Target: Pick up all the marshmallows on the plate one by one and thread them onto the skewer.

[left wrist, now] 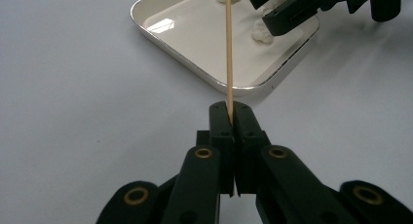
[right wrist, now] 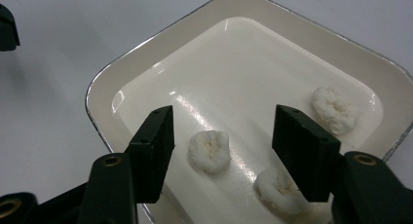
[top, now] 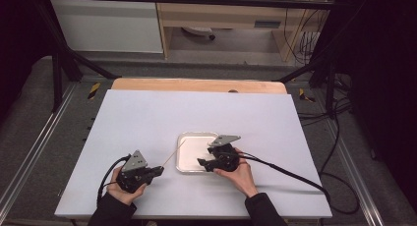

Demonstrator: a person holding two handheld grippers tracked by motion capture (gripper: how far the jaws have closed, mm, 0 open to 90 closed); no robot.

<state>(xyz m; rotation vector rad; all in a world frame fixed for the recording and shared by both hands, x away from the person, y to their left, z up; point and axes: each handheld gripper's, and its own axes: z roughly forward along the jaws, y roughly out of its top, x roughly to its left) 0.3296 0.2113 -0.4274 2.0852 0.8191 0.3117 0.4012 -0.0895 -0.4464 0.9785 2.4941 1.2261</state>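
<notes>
My left gripper point(top: 160, 171) point(left wrist: 230, 112) is shut on a thin wooden skewer point(top: 174, 154) point(left wrist: 228, 48), which points out over the near rim of a shallow white metal tray point(top: 183, 168) point(left wrist: 146, 27) point(right wrist: 146, 44). Three white puffy lumps lie in the tray. My right gripper point(top: 201, 163) point(right wrist: 225, 121) hangs low over the tray with its jaws apart. One lump point(right wrist: 209, 151) sits between them, touching neither pad. A second lump point(right wrist: 277, 190) lies partly under the right jaw, and the third point(right wrist: 335, 109) is farther off. In the left gripper view the right gripper point(left wrist: 272, 14) shows beside a lump point(left wrist: 261, 33).
The tray stands on a white tabletop point(top: 147, 123) with a wooden strip point(top: 196, 85) along its far edge. Black frame bars point(top: 59, 73) and cables point(top: 339, 137) run beside the table. A black cable point(top: 285, 173) trails right from the right gripper.
</notes>
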